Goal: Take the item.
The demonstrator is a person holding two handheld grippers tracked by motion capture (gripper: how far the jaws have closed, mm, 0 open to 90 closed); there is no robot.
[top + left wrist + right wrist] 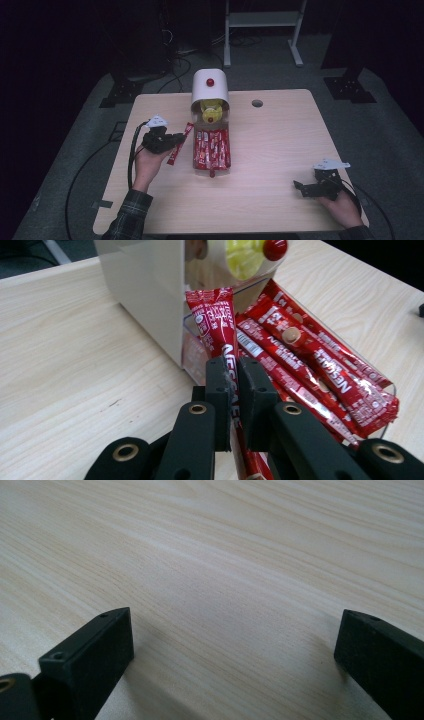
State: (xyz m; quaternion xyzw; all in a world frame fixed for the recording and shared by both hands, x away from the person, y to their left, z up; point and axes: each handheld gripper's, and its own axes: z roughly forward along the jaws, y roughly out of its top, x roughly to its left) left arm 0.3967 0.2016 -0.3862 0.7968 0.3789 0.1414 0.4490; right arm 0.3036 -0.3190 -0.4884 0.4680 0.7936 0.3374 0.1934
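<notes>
At bench left of centre: left gripper [175,142] pinches red coffee stick [218,330], jaws pressed together on its lower part. Stick just beside clear tray [228,167], left of it, raised off bench. Long axis runs from gripper toward white dispenser [210,86]; far end points at dispenser's open front. More red sticks [310,365] lie lengthwise in tray. Right gripper [235,650] rests near bench's right front corner, jaws spread wide, nothing between.
</notes>
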